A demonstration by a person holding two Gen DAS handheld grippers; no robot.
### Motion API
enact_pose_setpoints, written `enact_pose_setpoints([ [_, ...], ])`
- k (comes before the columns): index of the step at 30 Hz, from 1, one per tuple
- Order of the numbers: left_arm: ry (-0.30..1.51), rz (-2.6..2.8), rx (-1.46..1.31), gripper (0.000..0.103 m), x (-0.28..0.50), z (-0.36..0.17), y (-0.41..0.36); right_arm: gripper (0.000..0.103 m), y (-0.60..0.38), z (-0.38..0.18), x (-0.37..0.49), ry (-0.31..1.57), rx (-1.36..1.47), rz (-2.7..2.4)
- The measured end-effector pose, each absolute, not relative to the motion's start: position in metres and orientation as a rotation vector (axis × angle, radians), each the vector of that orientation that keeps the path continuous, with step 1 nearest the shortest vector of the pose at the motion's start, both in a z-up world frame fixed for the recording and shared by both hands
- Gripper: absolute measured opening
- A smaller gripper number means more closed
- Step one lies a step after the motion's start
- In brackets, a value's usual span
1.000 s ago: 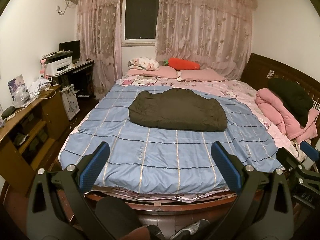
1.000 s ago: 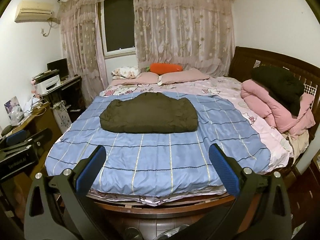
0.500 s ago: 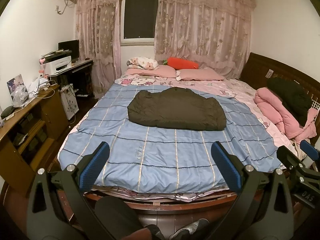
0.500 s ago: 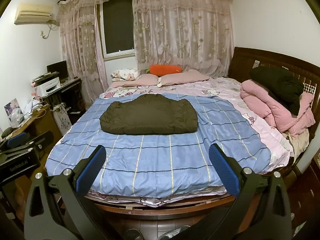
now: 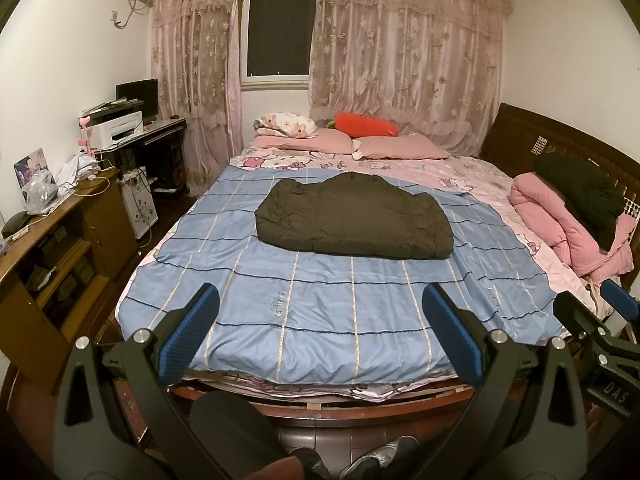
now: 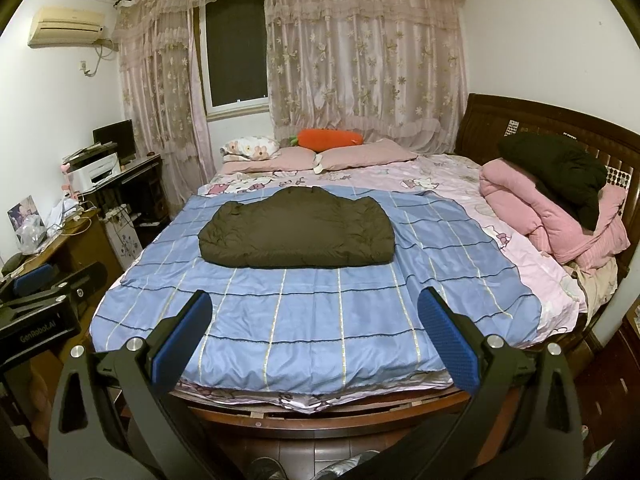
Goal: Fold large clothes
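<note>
Olive jacket folded mid-bedspread, edges bare

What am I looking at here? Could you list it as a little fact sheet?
place: bedroom, seen from the foot of the bed
garment: dark olive jacket, folded, lying on the blue checked cover
left gripper: open, empty, short of the jacket
right gripper: open, empty, short of the jacket
on the right of the bed: pink quilt with a black garment on top
by the pillows: carrot cushion
</note>
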State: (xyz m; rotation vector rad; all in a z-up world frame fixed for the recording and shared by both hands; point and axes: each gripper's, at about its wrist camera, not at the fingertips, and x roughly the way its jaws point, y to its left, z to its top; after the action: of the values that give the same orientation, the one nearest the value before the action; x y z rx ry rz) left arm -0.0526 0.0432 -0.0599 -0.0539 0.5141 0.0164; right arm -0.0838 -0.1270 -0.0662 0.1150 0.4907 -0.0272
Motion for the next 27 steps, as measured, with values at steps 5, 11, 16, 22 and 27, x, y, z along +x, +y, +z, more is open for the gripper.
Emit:
enact_pose_setpoints([
  [5, 0.515, 0.017, -0.054, 0.101, -0.0525, -0.0603, 0.0434, 0.102, -0.1273, -0.0663, -0.0842, 0.490, 0.118, -0.027],
  [11, 0.515, 0.016, -0.053, 0.101, -0.0527, -0.0602, 0.0437, 0.102, -0.1262, -0.0663, -0.0836, 0.492, 0.115, -0.029],
  [16, 0.515, 0.016, -0.053, 0.101, -0.0527, -0.0602, 0.0437, 0.102, -0.1268, -0.0660, -0.0838, 0.493, 0.114, -0.029],
  [22, 0.515, 0.016, -0.053, 0.101, -0.0526, -0.0601, 0.0440, 0.102, -0.1263, -0.0662, -0.0840, 0.492, 0.112, -0.031],
  [27, 0.515, 0.014, -0.054, 0.101, -0.0528, -0.0598, 0.0439, 0.102, -0.1260, -0.0665, -0.0836, 0.494, 0.112, -0.031],
])
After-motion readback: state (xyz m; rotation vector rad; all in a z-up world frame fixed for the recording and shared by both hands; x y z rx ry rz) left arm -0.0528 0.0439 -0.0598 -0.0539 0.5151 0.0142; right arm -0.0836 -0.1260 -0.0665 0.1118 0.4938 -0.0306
